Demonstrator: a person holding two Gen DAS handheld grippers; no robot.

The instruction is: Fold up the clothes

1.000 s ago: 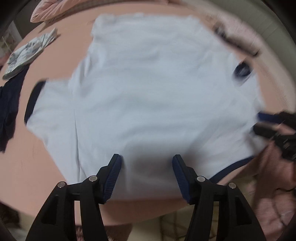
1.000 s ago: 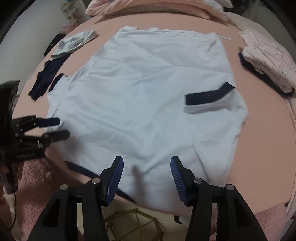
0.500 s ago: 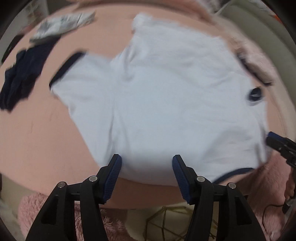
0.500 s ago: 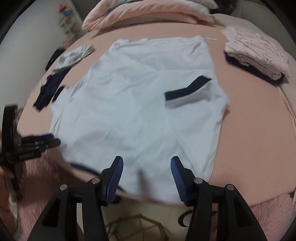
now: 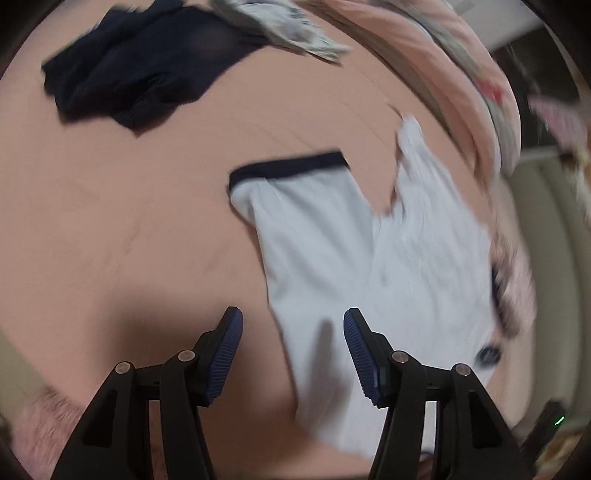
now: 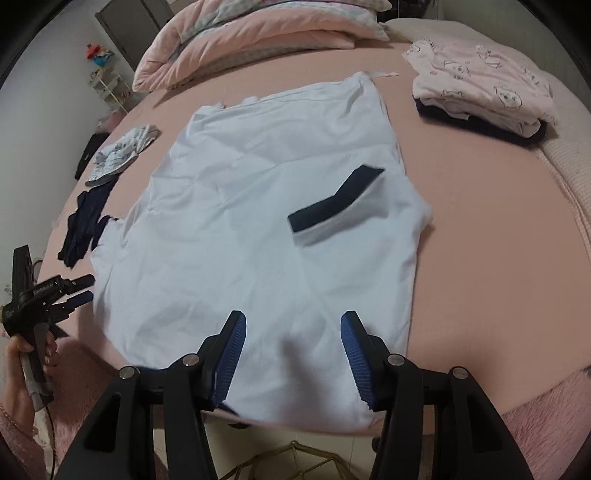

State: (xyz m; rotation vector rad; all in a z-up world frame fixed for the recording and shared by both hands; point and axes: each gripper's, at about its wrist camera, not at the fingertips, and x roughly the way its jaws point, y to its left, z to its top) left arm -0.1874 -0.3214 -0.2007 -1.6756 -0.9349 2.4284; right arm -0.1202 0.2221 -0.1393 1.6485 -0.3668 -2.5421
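Pink bed sheet (image 6: 480,229) covers wide bed. Large white T-shirt with navy trim (image 6: 258,221) lies flat in middle, one sleeve folded inward. Rolled pink quilt (image 6: 258,33) at far edge. Folded pink clothes stack (image 6: 484,85) far right. Dark navy garment (image 6: 83,229) left. Left gripper (image 5: 291,354) and right gripper (image 6: 291,354) both spread wide, holding nothing, above near shirt edge.

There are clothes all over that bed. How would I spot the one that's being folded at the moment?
Start from the pink bed sheet: the white T-shirt lies spread flat across its middle, the biggest piece there. One navy-trimmed sleeve is already turned in over its body. Its neighbours, the crumpled navy garment and the folded pink stack, are smaller and off to the sides.
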